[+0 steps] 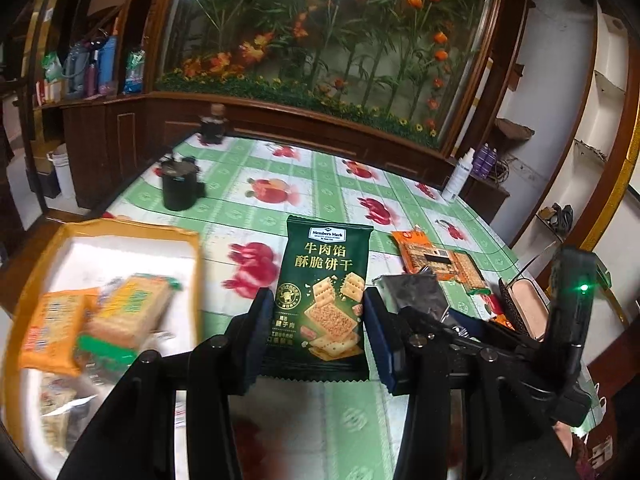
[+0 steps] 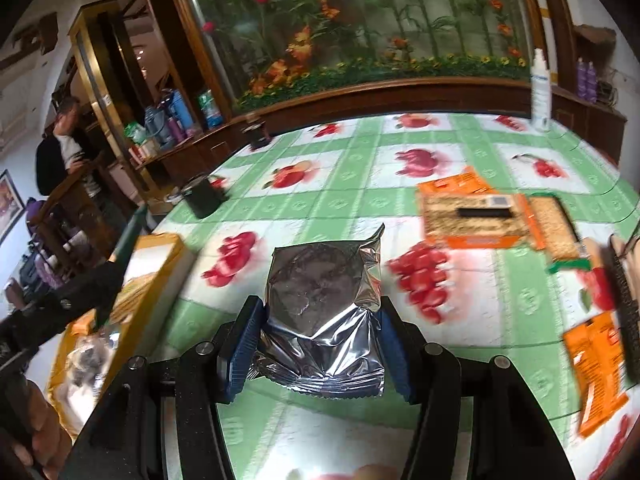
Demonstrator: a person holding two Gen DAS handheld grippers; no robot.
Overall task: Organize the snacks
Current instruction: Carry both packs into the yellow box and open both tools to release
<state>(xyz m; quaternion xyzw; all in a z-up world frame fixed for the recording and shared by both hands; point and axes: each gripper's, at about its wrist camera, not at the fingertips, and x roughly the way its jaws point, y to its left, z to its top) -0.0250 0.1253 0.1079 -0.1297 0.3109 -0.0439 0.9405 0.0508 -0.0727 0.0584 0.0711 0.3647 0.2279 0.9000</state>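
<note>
My left gripper (image 1: 316,340) is shut on a dark green cracker packet (image 1: 326,300), held above the tablecloth. To its left lies a yellow-rimmed box (image 1: 120,230) with an orange packet (image 1: 52,328) and a yellow-green cracker packet (image 1: 128,312) inside. My right gripper (image 2: 320,344) is shut on a crinkled silver foil packet (image 2: 320,300), also held off the table. In the left wrist view that silver packet (image 1: 416,292) shows just right of the green one. Orange snack packets (image 2: 472,216) lie on the table at the right, and another orange packet (image 2: 596,368) lies nearer.
A black cup (image 1: 180,188), a dark bottle (image 1: 214,124) and a white spray bottle (image 1: 460,176) stand on the fruit-print tablecloth (image 1: 320,176). A brush (image 2: 624,300) lies at the right edge. A person (image 2: 60,148) stands far left beyond the table.
</note>
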